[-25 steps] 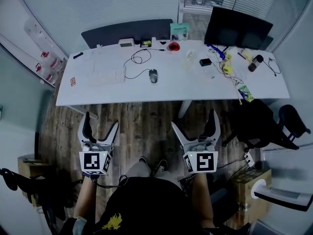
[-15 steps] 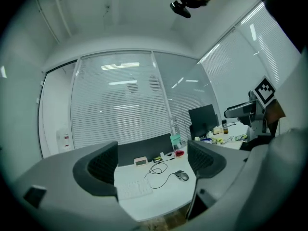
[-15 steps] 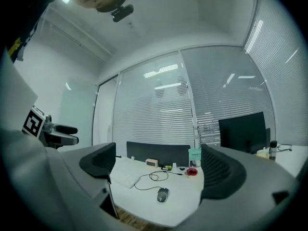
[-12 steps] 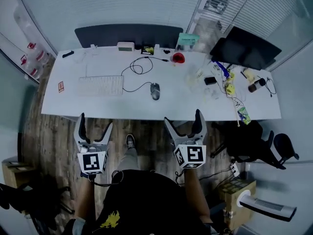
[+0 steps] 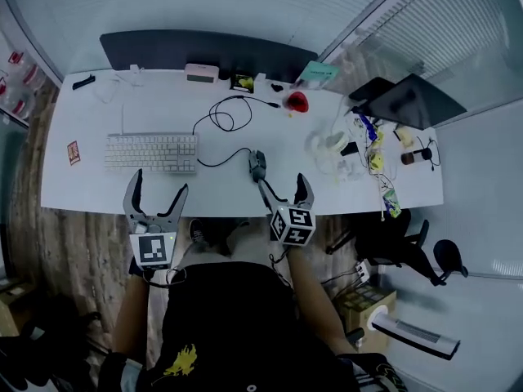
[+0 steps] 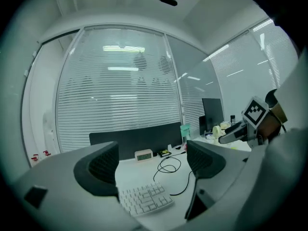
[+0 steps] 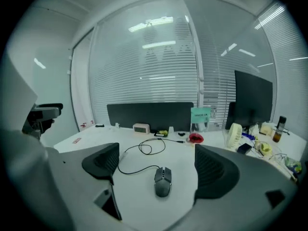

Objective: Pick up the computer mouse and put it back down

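Dark grey wired computer mouse [image 5: 257, 166] is seen lying on the white worktop [image 5: 90, 190], framed between the jaws of the right claw [image 5: 281, 183]; these jaws are wide apart and closing, with nothing gripped; the left claw [image 5: 158, 184] is held wide open and empty, near a white keyboard [image 5: 152, 152].

A white keyboard [image 5: 152, 152] is lying on the worktop [image 5: 82, 188], a small clock [image 5: 201, 72] standing near the back divider [image 5: 163, 50].

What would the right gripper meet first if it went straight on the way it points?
Probably the dark grey wired computer mouse on the white desk, centred just ahead of the right gripper, whose closing jaws hold nothing yet.
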Action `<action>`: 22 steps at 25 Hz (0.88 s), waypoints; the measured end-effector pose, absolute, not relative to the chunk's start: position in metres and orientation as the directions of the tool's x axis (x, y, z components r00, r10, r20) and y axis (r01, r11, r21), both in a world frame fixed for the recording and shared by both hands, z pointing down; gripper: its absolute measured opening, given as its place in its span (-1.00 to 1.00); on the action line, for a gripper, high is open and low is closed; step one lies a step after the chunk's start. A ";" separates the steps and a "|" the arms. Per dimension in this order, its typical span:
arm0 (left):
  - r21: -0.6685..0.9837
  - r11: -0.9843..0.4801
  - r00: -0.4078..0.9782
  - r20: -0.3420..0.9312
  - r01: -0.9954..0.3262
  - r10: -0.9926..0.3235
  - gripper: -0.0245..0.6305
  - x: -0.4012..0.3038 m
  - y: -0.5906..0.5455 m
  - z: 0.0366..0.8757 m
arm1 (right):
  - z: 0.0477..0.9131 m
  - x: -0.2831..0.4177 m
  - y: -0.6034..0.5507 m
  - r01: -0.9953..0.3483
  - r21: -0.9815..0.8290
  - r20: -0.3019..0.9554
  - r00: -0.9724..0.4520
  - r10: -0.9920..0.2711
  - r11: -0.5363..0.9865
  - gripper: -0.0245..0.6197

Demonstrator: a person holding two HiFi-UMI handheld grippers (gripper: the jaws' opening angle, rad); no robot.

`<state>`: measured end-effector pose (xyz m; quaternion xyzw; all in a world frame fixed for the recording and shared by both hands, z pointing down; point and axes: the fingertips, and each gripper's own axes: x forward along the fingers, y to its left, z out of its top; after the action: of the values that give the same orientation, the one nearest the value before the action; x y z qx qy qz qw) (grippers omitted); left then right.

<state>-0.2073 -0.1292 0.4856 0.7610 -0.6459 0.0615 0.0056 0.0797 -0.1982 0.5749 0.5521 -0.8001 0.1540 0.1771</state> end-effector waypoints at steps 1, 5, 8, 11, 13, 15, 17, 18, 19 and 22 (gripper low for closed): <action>-0.066 -0.167 0.159 0.112 -0.984 -0.981 0.43 -0.209 -0.138 0.492 | 0.590 0.079 -0.209 -0.941 -0.050 0.478 -0.316 -0.819 0.334 0.64; -0.069 -0.167 0.154 0.168 -0.984 -0.974 0.36 -0.208 -0.170 0.520 | 0.660 0.075 -0.243 -0.937 -0.024 0.587 -0.295 -0.754 0.348 0.62; -0.095 -0.170 0.152 0.172 -0.981 -0.973 0.32 -0.202 -0.195 0.521 | 0.705 0.072 -0.266 -0.935 -0.026 0.643 -0.287 -0.710 0.354 0.61; -0.069 -0.149 0.133 0.191 -0.986 -0.973 0.25 -0.193 -0.209 0.522 | 0.743 0.075 -0.278 -0.943 -0.045 0.690 -0.267 -0.673 0.329 0.56; -0.045 -0.134 0.119 0.248 -0.990 -0.962 0.17 -0.189 -0.215 0.530 | 0.763 0.075 -0.285 -0.946 -0.041 0.720 -0.252 -0.647 0.323 0.52; -0.031 -0.138 0.125 0.261 -0.990 -0.957 0.02 -0.178 -0.224 0.535 | 0.782 0.074 -0.289 -0.942 -0.027 0.749 -0.241 -0.616 0.336 0.50; -0.039 -0.171 0.154 0.270 -0.984 -0.950 -0.05 -0.169 -0.232 0.540 | 0.801 0.071 -0.288 -0.935 -0.030 0.775 -0.245 -0.582 0.353 0.41; -0.044 -0.189 0.170 0.277 -0.981 -0.946 -0.06 -0.166 -0.235 0.542 | 0.808 0.070 -0.286 -0.936 -0.043 0.777 -0.252 -0.577 0.350 0.20; -0.048 -0.206 0.184 0.285 -0.977 -0.941 -0.08 -0.164 -0.236 0.545 | 0.812 0.071 -0.285 -0.938 -0.055 0.771 -0.258 -0.582 0.343 0.04; -0.046 -0.232 0.209 0.293 -0.972 -0.933 -0.40 -0.163 -0.236 0.552 | 0.814 0.071 -0.289 -0.935 -0.058 0.760 -0.269 -0.592 0.351 0.04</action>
<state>-0.1629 -0.2356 0.5519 0.7739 -0.6154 0.1302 0.0741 0.0710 -0.2894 0.8142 0.5067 -0.7530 0.2603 0.3295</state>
